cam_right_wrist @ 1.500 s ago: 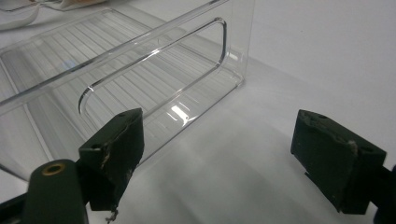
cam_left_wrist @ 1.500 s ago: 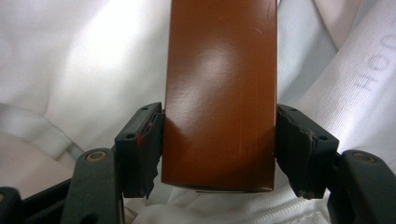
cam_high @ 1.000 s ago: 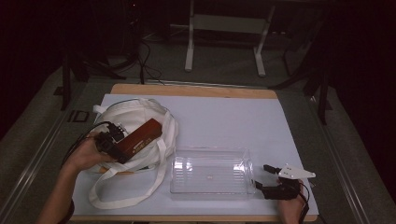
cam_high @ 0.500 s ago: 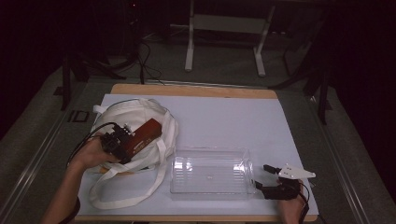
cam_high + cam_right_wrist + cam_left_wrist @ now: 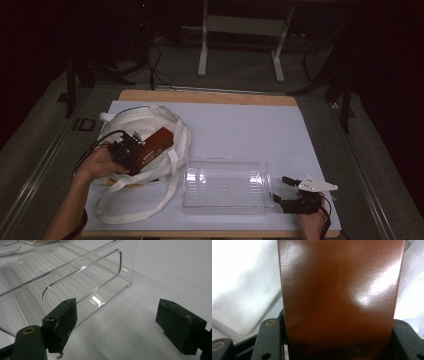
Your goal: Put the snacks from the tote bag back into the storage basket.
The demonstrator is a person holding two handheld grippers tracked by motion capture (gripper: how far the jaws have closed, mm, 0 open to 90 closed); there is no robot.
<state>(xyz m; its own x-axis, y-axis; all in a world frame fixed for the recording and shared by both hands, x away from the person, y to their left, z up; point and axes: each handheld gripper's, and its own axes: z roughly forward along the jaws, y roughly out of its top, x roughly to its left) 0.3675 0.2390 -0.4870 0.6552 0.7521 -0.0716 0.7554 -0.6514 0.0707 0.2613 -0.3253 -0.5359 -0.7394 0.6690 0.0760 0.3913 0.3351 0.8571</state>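
So far, my left gripper (image 5: 134,150) has the brown box (image 5: 156,145) between its jaws, which have just been closing in on it; in the left gripper view the box (image 5: 339,297) runs straight ahead from the black jaws on either side of it, pads against its sides as far as I can tell. Box sits partly out of the white cloth bag (image 5: 145,125), which lies under and around the gripper, straps trailing back toward me. I judge the pick half made: box gripped, not yet lifted clear of the bag. My right gripper (image 5: 292,192) rests on the table with jaws spread wide and nothing between them; the clear plastic bin (image 5: 75,277) stands just ahead and to the left of its jaws, near but apart, handle slot facing it. Bin (image 5: 225,182) is empty. Left to do, by my reading: draw the box out, carry it across, set it in the bin.
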